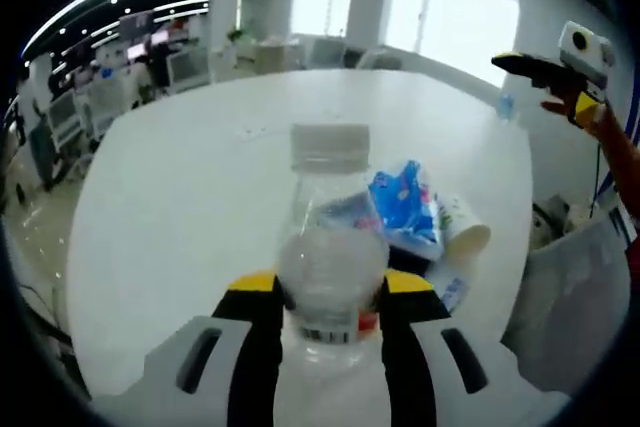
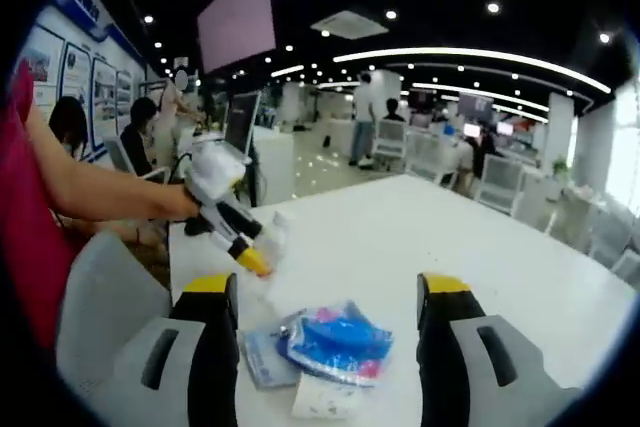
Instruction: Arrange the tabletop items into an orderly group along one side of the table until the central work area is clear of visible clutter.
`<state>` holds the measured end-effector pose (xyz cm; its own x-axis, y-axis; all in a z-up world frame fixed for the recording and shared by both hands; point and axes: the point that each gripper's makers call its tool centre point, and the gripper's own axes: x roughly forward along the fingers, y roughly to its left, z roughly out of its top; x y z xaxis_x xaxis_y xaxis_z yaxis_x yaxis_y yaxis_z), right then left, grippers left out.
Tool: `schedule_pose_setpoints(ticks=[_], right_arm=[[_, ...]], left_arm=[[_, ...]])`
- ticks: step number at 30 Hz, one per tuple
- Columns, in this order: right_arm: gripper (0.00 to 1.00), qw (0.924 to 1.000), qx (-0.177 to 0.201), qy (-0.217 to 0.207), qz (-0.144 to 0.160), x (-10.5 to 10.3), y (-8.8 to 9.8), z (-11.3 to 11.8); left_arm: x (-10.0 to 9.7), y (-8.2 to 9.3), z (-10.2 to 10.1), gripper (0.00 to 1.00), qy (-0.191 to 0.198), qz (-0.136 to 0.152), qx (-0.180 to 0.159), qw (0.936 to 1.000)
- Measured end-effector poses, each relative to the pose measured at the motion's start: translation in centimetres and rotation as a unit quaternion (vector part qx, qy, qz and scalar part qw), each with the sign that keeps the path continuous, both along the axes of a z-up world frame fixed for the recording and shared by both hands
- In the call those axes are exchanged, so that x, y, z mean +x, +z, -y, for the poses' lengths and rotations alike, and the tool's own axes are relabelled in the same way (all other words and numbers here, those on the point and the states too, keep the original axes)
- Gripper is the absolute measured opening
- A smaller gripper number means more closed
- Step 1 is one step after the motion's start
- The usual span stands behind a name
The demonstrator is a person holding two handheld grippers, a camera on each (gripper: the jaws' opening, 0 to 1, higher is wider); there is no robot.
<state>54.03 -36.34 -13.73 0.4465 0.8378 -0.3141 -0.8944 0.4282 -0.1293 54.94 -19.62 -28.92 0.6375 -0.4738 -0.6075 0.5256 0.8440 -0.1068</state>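
Note:
A clear plastic bottle [image 1: 325, 247] with a white cap stands upright between the yellow-tipped jaws of my left gripper [image 1: 330, 282], which is shut on it above the white table [image 1: 180, 177]. Behind the bottle lie a blue packet [image 1: 405, 202] and a tipped paper cup [image 1: 462, 232]. My right gripper [image 2: 330, 287] is open and hangs over the blue packet [image 2: 335, 342], with the paper cup [image 2: 320, 402] just below it. In the right gripper view the left gripper [image 2: 240, 237] comes in from the left, held by a hand. The right gripper [image 1: 545, 69] shows at the far right.
A grey chair back [image 2: 100, 317] stands at the table's near edge, by a person's arm [image 2: 100, 192]. More chairs [image 2: 500, 182], desks with monitors [image 2: 240, 122] and people stand beyond the table [image 2: 460, 237]. A small bottle [image 1: 505, 105] is at the far table edge.

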Motion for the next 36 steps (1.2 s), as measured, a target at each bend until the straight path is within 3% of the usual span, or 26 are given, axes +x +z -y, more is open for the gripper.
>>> schedule_pose_setpoints(ticks=[4,5,8,10,14,21,29,36], right_arm=[[0.66,0.9977,-0.026,0.061,0.015,0.0,0.2,-2.3],[0.65,0.9966,-0.017,0.076,0.024,0.1,0.3,-3.0],[0.63,0.9935,-0.010,0.113,-0.015,-0.3,-1.4,-5.1],[0.63,0.9905,-0.024,0.134,-0.019,-0.5,-2.7,-6.3],[0.62,0.9857,-0.016,0.162,-0.041,-0.7,-4.1,-8.7],[0.56,0.9770,0.023,0.201,-0.068,-0.7,-4.1,-11.6],[0.53,0.9673,0.020,0.242,-0.074,-1.8,-4.7,-13.8],[0.44,0.9588,0.028,0.271,-0.079,-2.6,-4.8,-15.1]], left_arm=[[0.0,0.5,0.0,0.34,-0.008,0.004,-0.003,1.0000],[0.0,0.7,0.0,0.34,-0.010,0.005,-0.006,0.9999],[0.1,1.0,0.1,0.34,-0.015,0.006,-0.014,0.9998],[0.1,1.4,0.3,0.34,-0.022,0.007,-0.023,0.9995],[0.0,2.2,0.7,0.35,-0.037,0.011,-0.037,0.9986],[-0.9,4.3,2.2,0.35,-0.090,0.024,-0.072,0.9930],[-2.3,5.8,4.1,0.35,-0.155,0.039,-0.081,0.9839],[-3.0,6.4,4.3,0.35,-0.194,0.049,-0.089,0.9758]])
